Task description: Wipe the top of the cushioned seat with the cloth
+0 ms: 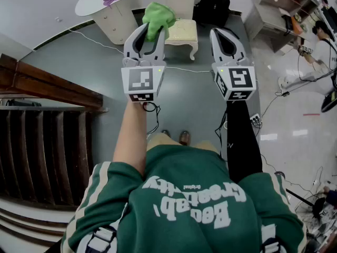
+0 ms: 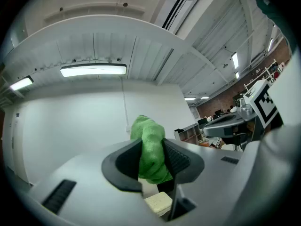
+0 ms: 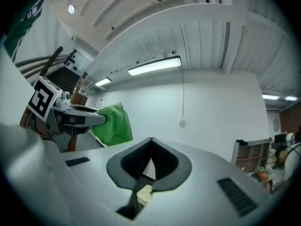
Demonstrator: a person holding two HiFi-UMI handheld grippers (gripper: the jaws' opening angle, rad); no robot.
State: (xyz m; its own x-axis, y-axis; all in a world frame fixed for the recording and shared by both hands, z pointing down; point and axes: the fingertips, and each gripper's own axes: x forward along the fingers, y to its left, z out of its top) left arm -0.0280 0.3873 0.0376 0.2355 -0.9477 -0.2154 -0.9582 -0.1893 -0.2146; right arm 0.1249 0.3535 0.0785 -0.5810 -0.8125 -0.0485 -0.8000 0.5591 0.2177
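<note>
Left gripper point(image 1: 154, 31) clamps a bunched, fuzzy green cloth point(image 1: 159, 15); right gripper point(image 1: 222, 33) sits closed, empty.

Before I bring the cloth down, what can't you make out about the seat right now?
Cream cushioned seat: head view, its left part sits behind the green cloth in the left gripper.
Both gripper views: only a cream corner shows below the jaws; gripper bodies block the rest.
Dirt on it: too small.

cloth point(image 1: 159, 15): green, bunched, being pinched between left tongs point(image 1: 154, 29), hanging in air | cushioned seat point(image 1: 184, 31): cream pad, white curved legs, standing upright on grey floor point(image 1: 184, 88), showing beyond the cloth
</note>
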